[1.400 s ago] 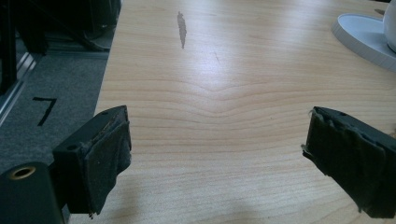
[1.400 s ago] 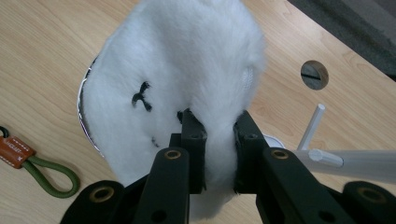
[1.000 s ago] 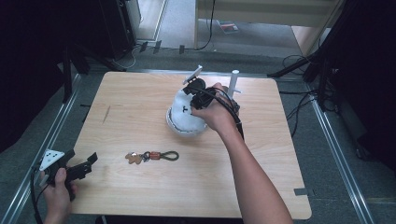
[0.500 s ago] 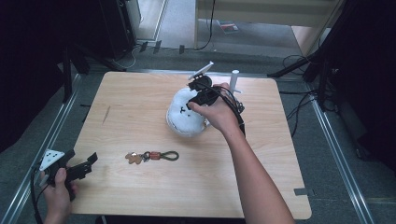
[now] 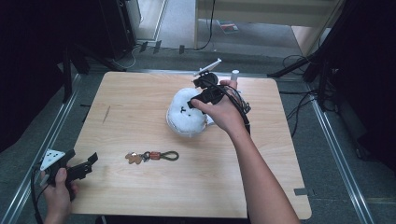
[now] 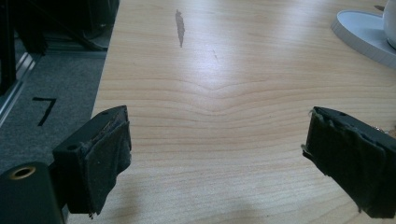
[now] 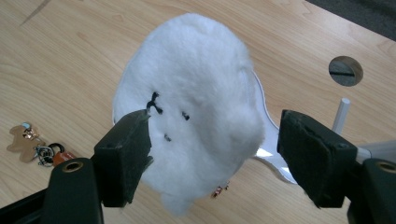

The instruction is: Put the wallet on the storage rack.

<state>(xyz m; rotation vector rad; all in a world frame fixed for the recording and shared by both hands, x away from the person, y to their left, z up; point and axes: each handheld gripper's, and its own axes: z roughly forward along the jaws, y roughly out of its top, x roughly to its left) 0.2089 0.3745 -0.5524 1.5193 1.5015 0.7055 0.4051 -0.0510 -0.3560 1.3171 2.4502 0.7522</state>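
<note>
Plush toy [image 7: 196,107] sits below the right hand-held gripper [image 7: 215,140], jaws just spreading, unclamped.

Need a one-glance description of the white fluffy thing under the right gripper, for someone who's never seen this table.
On the wooden table, look right of centre, under the right gripper, whose jaws have just been opening. The white plush toy sits there on a flat white stand. It is the table's one furry thing, with small black stitched marks; the keychain nearer the person is small and brown.
</note>
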